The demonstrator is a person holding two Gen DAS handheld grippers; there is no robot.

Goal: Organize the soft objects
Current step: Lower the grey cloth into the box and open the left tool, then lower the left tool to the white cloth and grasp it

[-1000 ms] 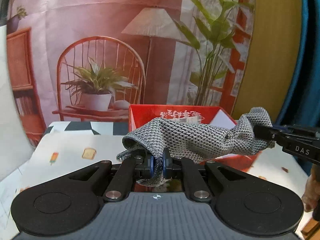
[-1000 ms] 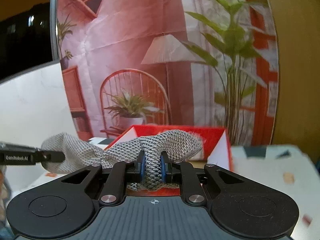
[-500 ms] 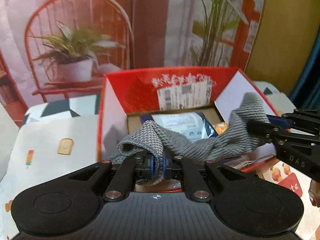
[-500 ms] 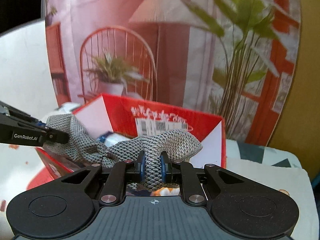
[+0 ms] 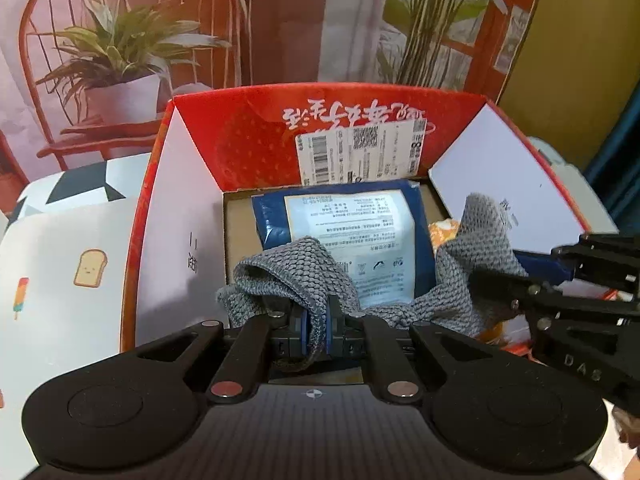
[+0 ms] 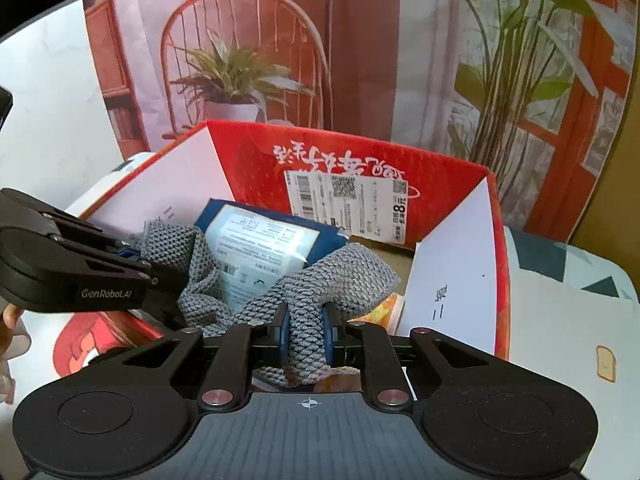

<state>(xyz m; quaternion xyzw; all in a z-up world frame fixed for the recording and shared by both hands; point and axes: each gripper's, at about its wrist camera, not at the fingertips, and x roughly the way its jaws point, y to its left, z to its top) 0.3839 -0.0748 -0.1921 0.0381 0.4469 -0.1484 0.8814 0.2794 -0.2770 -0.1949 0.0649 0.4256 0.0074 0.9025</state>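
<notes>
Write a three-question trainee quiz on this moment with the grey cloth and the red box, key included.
1. True or false: both grippers, left gripper and right gripper, are shut on the grey knitted cloth.
2. What lies in the red box directly beneath the cloth? A) blue packet with a white label B) a glass jar C) a folded newspaper
3. Fill in: the cloth hangs between the two grippers over the open ____.

Key: 1 true. 2 A, the blue packet. 3 box; whether the cloth's sagging middle touches the packet cannot be told.
</notes>
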